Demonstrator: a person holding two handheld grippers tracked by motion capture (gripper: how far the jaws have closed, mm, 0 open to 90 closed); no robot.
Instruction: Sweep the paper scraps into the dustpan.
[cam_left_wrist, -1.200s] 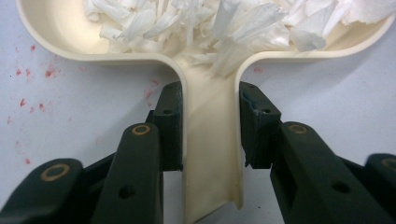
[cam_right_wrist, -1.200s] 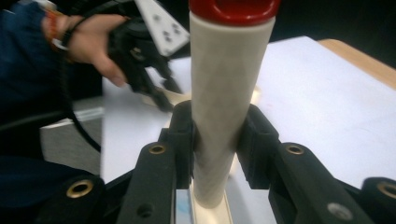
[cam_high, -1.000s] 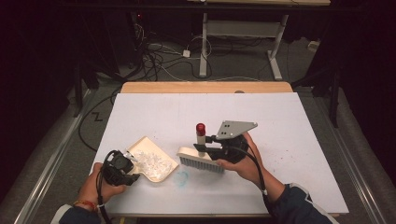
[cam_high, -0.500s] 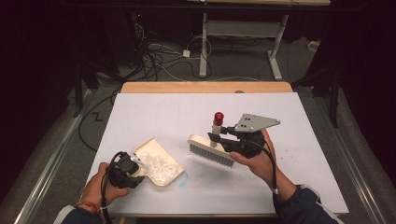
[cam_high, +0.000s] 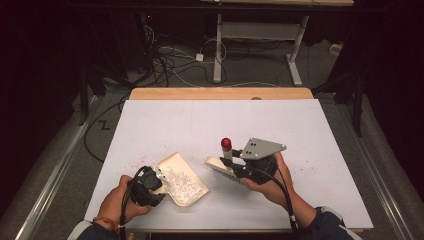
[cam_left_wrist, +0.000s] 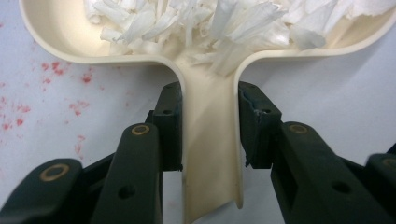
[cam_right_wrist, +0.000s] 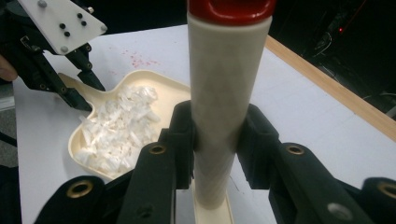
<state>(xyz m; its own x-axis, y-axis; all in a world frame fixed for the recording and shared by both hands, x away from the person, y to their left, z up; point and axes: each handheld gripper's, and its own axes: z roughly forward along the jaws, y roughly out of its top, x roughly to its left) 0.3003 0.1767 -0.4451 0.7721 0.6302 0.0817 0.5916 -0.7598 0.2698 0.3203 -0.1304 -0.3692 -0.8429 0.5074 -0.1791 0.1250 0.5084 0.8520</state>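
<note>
Left gripper (cam_high: 150, 184): lower left of the high view, in my left hand. In the left gripper view my jaws are pinched on the cream handle of the dustpan (cam_left_wrist: 210, 154), one pad on each side of it.

Dustpan: in the high view it lies lower centre-left on the white table (cam_high: 200, 120), just beside my left gripper, handle toward me and mouth pointing to the lower right. It looks roughly level.

Paper scraps (cam_high: 181, 184): a white heap of shreds inside the dustpan; in the left gripper view they crowd the top of the frame, up against where the handle joins the pan.

Right gripper (cam_high: 235, 167): lower centre-right of the high view, in my right hand. In the right gripper view my jaws are clamped around the cream handle of the brush (cam_right_wrist: 226, 102), which stands up the middle of the frame.

Brush: its red cap (cam_high: 226, 143) points up and away from me; the head sits tilted just beside the right gripper, apart from the dustpan.

Red specks (cam_high: 135, 162): faint marks on the table left of the dustpan.

Step in hand: I judge the sweeping to be done, since the scraps sit in the pan and I see no white bits loose on the table.

Next move: I would keep the dustpan level so nothing spills, carry it off to empty, and keep the brush clear of it.
</note>
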